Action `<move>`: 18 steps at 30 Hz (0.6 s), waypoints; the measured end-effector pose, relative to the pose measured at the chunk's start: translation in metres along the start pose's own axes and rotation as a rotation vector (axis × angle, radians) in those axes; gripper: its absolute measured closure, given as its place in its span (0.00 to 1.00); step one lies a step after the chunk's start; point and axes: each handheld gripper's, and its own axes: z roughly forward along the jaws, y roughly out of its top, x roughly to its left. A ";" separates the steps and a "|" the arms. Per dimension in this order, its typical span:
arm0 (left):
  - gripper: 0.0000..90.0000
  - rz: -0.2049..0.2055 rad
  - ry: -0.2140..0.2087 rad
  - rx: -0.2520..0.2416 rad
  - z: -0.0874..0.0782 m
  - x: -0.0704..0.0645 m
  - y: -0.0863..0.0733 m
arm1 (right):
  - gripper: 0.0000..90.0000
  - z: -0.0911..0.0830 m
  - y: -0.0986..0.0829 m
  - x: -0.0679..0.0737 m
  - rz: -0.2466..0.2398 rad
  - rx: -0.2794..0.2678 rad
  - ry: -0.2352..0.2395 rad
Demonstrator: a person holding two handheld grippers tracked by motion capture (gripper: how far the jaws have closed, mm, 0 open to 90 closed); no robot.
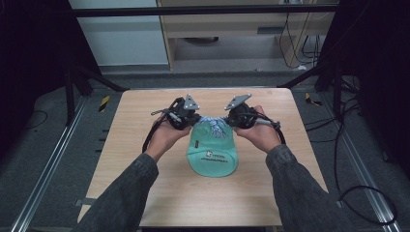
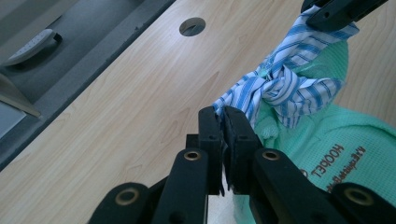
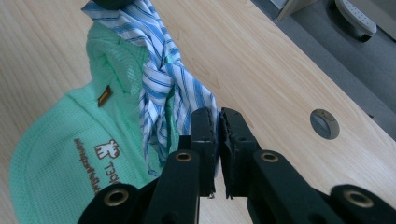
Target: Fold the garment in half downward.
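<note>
Fingers of left gripper and right gripper pinched on striped strap ends above green bag on tabletop; knot seemingly formed, tightening left.

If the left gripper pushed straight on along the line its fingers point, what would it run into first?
Judging by the left gripper view, the left gripper, already shut on one end of the striped cloth, would first meet that cloth's knot, with the green bag just beside it. Depth is hard to read.
</note>
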 end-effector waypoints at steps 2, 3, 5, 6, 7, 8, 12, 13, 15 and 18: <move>0.96 0.004 -0.001 -0.002 0.000 -0.003 -0.001 | 0.94 -0.001 -0.003 0.002 -0.003 -0.002 0.000; 0.96 0.006 0.000 -0.003 -0.001 -0.004 -0.002 | 0.94 -0.002 -0.004 0.003 0.000 -0.001 0.001; 0.96 0.011 -0.004 -0.005 0.000 -0.007 -0.004 | 0.94 -0.002 -0.007 0.004 -0.004 -0.001 0.003; 0.96 0.013 -0.008 -0.004 -0.001 -0.008 -0.004 | 0.94 -0.002 -0.008 0.005 -0.004 -0.003 0.003; 0.96 0.012 -0.007 -0.006 0.000 -0.009 -0.005 | 0.94 -0.003 -0.009 0.006 -0.007 0.000 0.004; 0.96 0.014 -0.008 -0.003 -0.001 -0.009 -0.006 | 0.94 -0.003 -0.010 0.006 -0.005 -0.004 0.004; 0.96 0.011 -0.013 -0.003 0.000 -0.011 -0.009 | 0.94 -0.004 -0.014 0.010 -0.004 -0.011 0.014; 0.96 0.014 -0.013 0.000 -0.001 -0.011 -0.010 | 0.94 -0.004 -0.015 0.011 -0.006 -0.011 0.015; 0.96 0.016 -0.013 -0.001 -0.001 -0.012 -0.011 | 0.94 -0.004 -0.015 0.013 -0.007 -0.013 0.017; 0.96 0.020 -0.018 -0.004 -0.003 -0.014 -0.012 | 0.94 -0.005 -0.016 0.014 -0.014 -0.012 0.018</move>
